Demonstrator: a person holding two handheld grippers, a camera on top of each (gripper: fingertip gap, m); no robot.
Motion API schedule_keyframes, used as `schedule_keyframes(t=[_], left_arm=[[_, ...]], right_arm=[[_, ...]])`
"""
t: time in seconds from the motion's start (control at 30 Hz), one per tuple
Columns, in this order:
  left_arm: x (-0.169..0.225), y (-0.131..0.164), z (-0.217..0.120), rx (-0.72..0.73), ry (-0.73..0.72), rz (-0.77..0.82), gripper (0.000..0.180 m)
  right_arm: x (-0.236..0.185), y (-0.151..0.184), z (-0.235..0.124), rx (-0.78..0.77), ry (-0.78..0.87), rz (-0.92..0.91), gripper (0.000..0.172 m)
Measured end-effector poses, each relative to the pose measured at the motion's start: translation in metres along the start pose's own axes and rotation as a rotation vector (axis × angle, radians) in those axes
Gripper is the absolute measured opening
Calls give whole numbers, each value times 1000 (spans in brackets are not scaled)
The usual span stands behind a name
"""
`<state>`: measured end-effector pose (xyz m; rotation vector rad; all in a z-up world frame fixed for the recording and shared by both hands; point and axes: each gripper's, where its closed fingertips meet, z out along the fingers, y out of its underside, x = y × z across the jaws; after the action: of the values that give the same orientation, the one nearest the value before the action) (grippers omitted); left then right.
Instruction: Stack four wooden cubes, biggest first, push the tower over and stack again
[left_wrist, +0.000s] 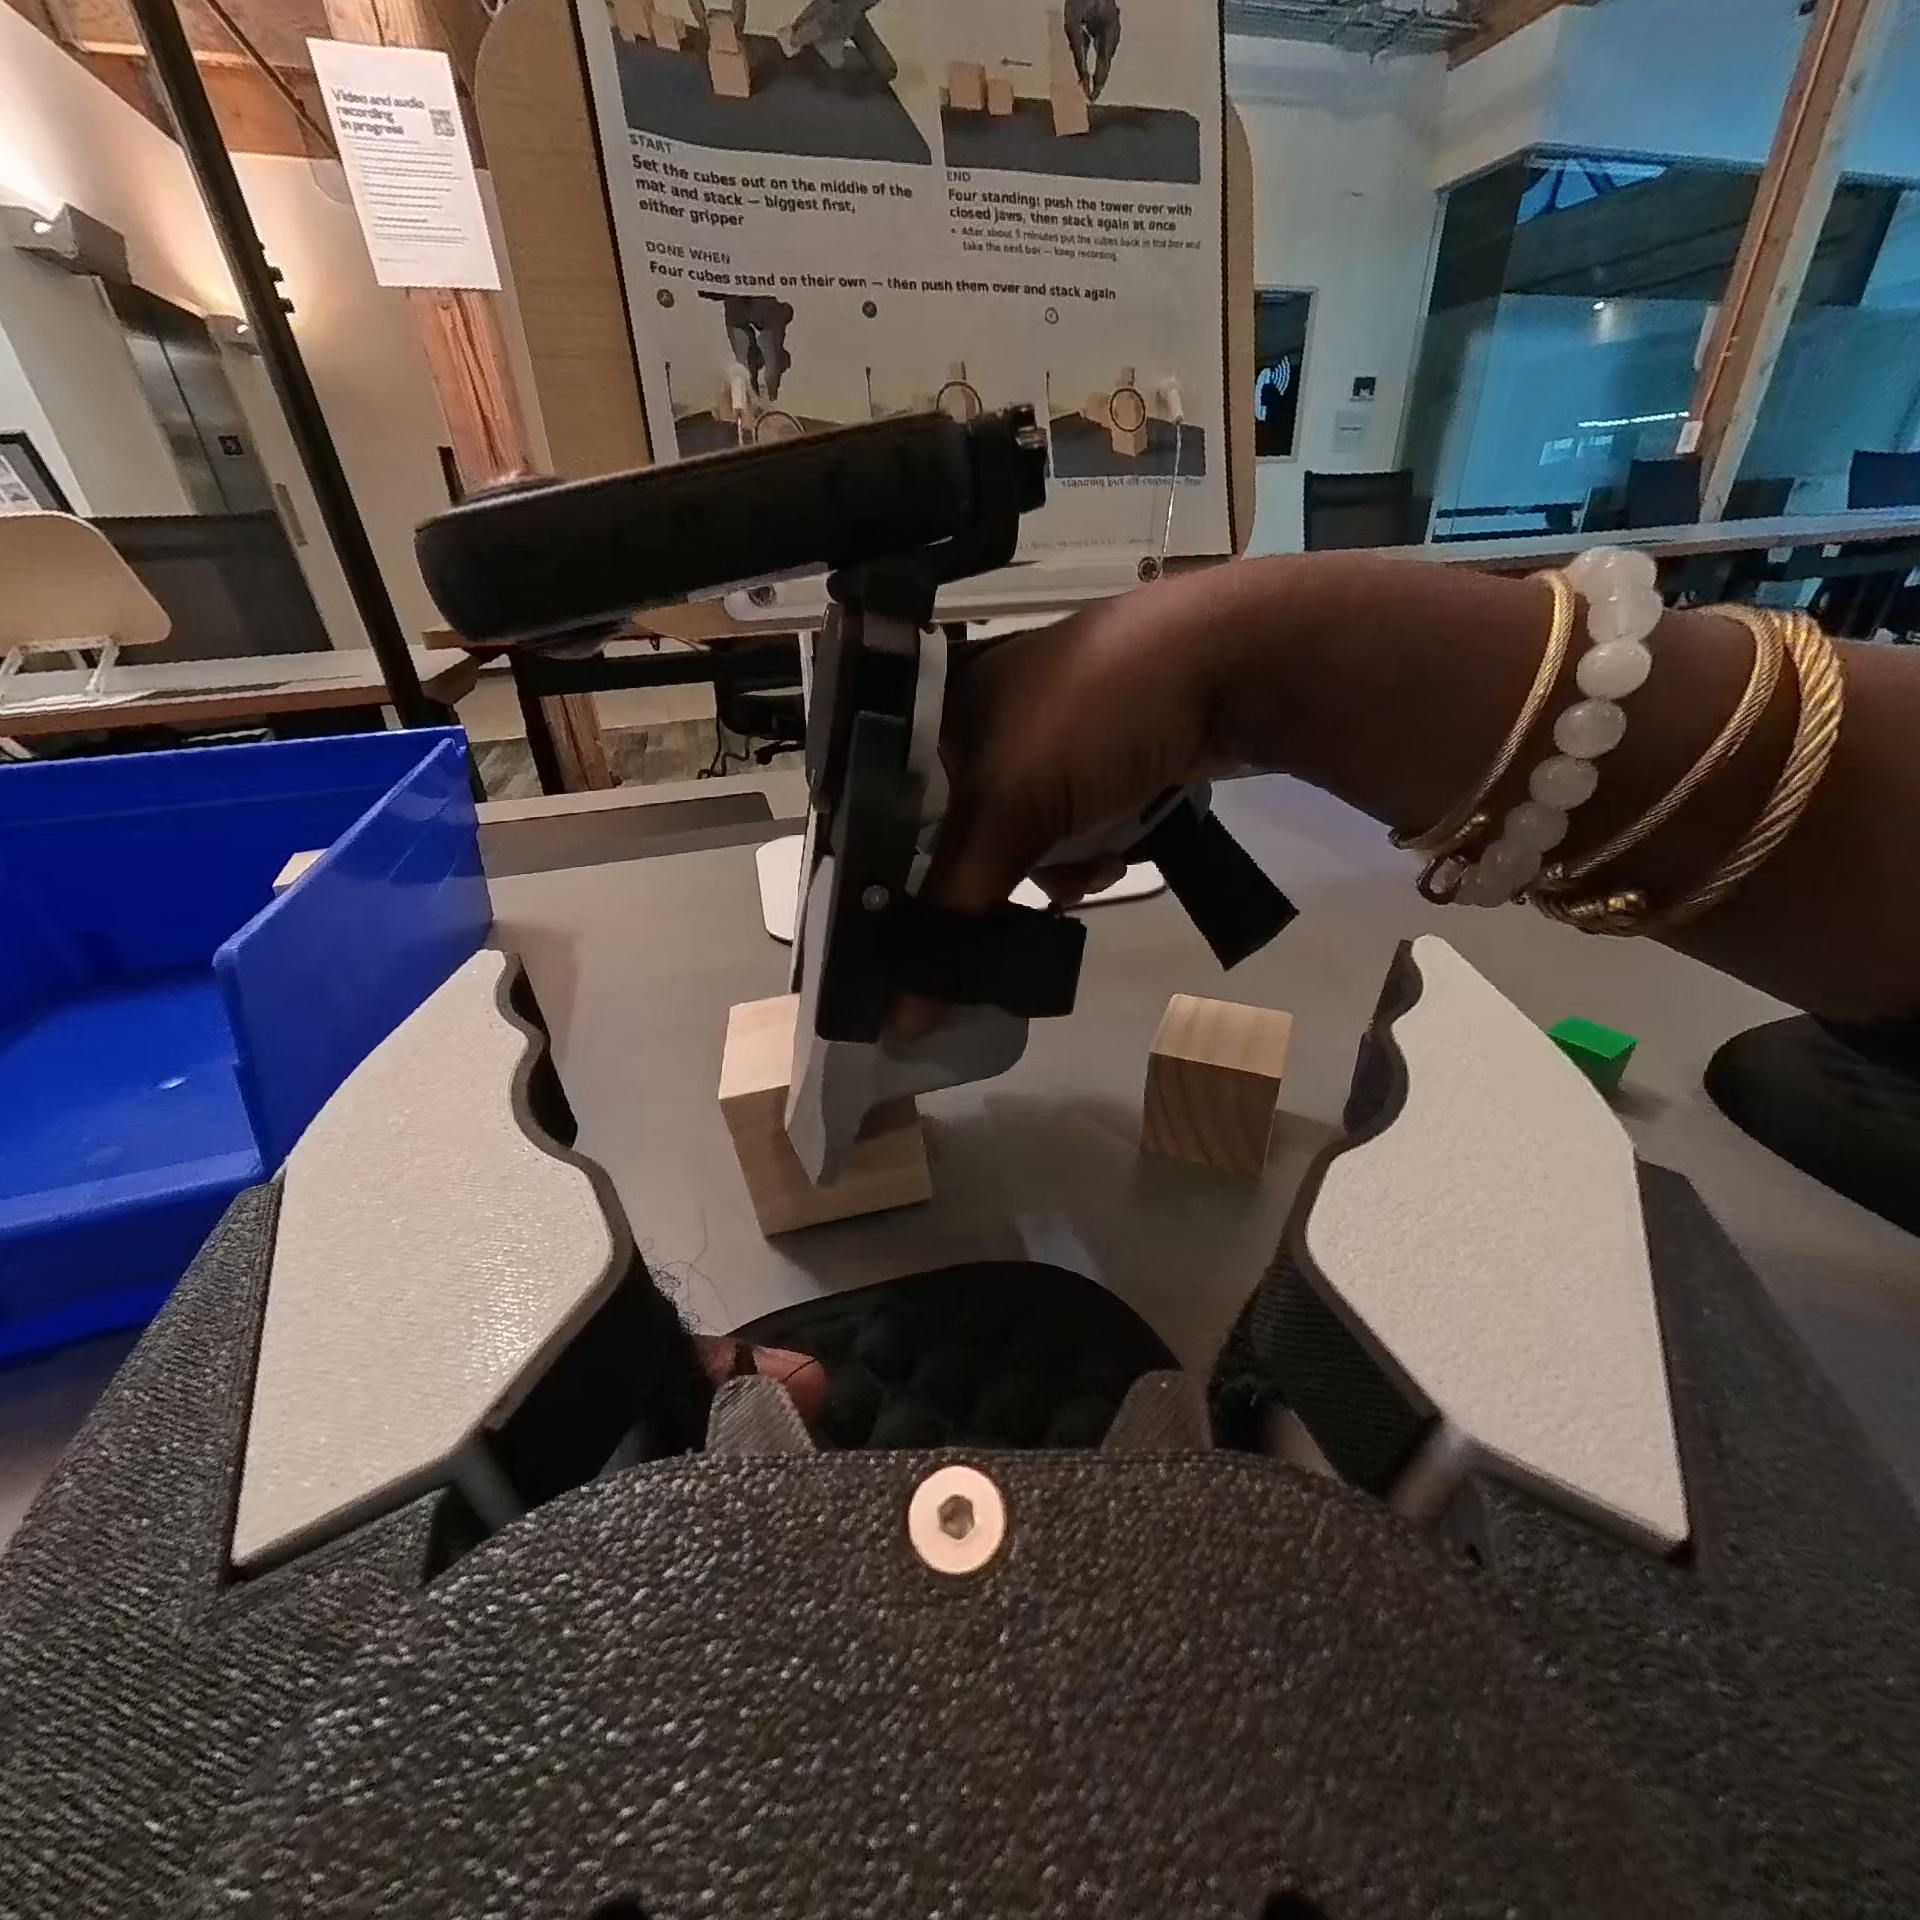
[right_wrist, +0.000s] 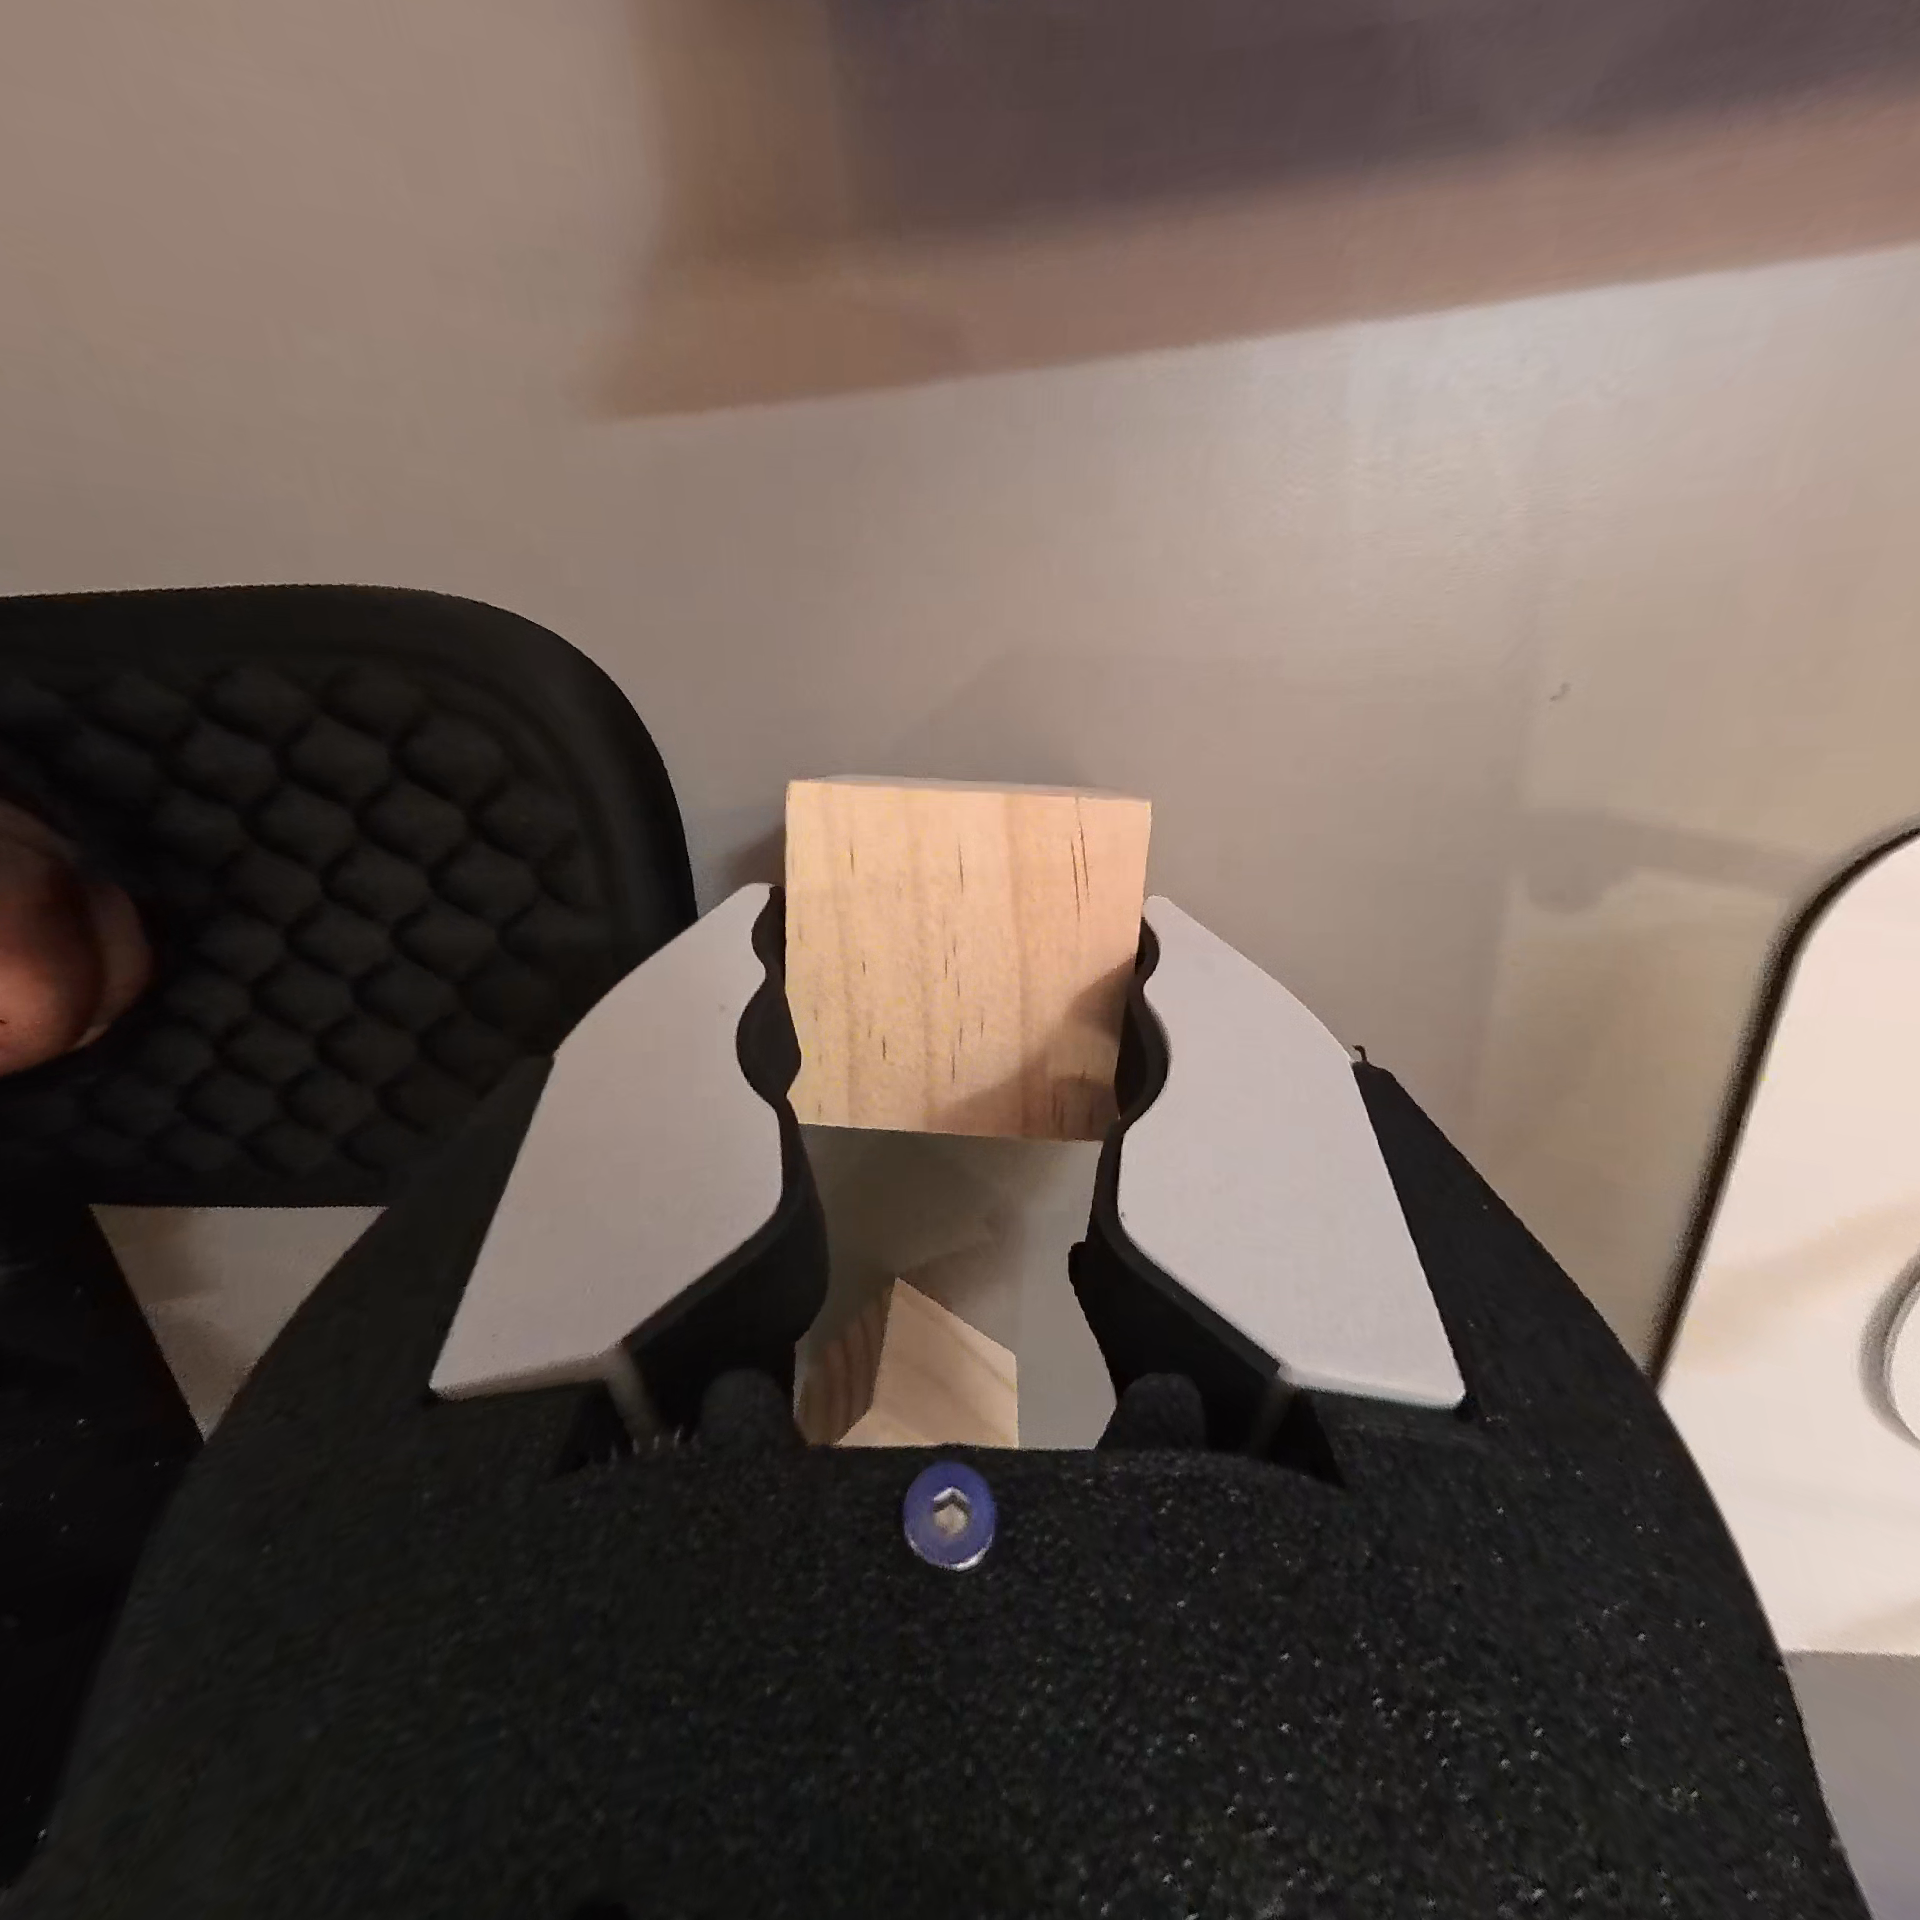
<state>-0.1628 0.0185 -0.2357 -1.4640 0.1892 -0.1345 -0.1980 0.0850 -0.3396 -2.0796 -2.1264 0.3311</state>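
Gripping an upright wooden cube (right_wrist: 961, 961), right gripper (right_wrist: 961, 997) points down; left gripper's (left_wrist: 961, 1039) jaws gape.

Open grey tabletop (left_wrist: 644, 1039) btwn wide-spread left gripper (left_wrist: 956, 1049) fingers. Ahead, right gripper (left_wrist: 831, 1143) w/ hand (left_wrist: 1091, 748) over stacked pale wooden cubes (left_wrist: 831, 1174) blocks centre; blue plastic bin (left_wrist: 343, 883) walls left; loose wooden cube (left_wrist: 1210, 1081), small green block (left_wrist: 1590, 1049) right.

A blue bin (left_wrist: 312, 935) stands left on the grey table (left_wrist: 644, 997), a small green block (left_wrist: 1592, 1047) far right.

Matt pale wood cube (right_wrist: 966, 956), visible grain
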Motion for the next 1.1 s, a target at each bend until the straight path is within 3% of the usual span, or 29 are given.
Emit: schedule_keyframes(t=[0.23, 0.43, 0.6, 0.83, 1.1], left_arm=[[-1, 0, 0, 1, -1, -6, 144], [-1, 0, 0, 2, -2, -9, 144], [-1, 0, 0, 2, -2, -7, 144], [-1, 0, 0, 2, -2, -7, 144], [-1, 0, 0, -5, -5, -3, 144]], right_arm=[[-2, 1, 0, 16, -13, 4, 59], [-4, -4, -16, 70, 5, -7, 83], [-5, 4, -46, 121, 38, -30, 85], [-11, 47, -88, 161, 36, -45, 80], [-14, 107, -100, 140, 22, -20, 77]])
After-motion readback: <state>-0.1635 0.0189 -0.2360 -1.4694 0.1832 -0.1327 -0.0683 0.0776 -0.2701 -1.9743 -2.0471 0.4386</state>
